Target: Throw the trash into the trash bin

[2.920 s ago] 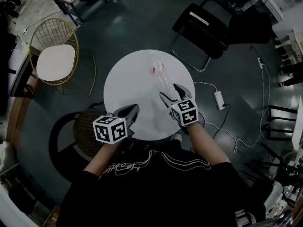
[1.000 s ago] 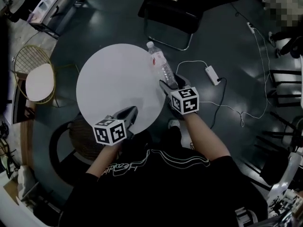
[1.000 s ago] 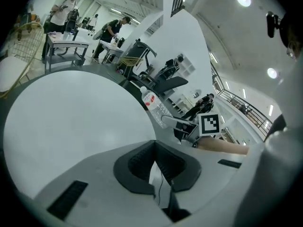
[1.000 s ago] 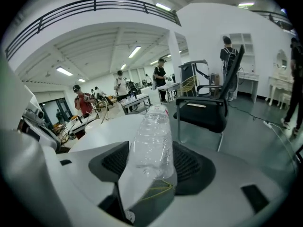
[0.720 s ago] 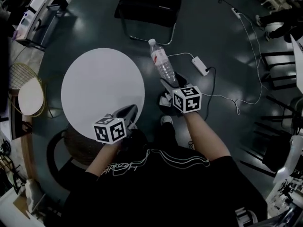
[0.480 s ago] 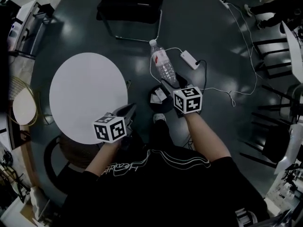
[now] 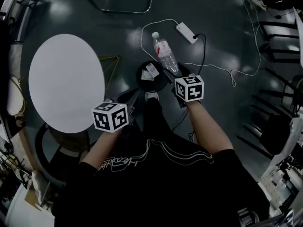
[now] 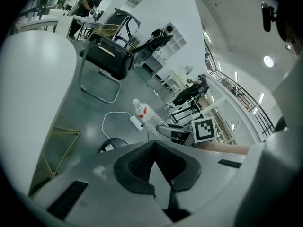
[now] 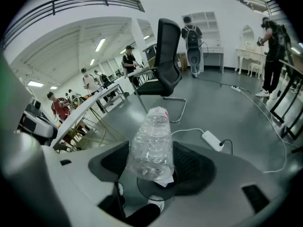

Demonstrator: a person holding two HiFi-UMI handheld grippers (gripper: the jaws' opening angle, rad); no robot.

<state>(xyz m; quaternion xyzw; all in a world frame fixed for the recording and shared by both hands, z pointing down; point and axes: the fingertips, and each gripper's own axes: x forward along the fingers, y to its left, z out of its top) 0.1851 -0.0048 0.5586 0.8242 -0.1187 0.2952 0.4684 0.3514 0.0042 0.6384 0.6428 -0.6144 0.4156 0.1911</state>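
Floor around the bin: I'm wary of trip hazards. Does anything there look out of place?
Yes: a white power strip and its looping cables lie loose on the floor just beyond the trash bin, a likely snag underfoot.

The bottle (image 7: 163,53) sat between the jaws of the right claw (image 7: 171,71) and reached out ahead of it. The trash bin (image 7: 141,81) stood on the floor just left of that claw, close under the bottle's base and ahead of the left claw (image 7: 134,97), with a paper scrap (image 7: 151,71) in it. The bench (image 7: 66,79) lay left of the left claw. 1 power strip (image 7: 186,30) lay on the floor ahead of the right claw, beyond the bottle.
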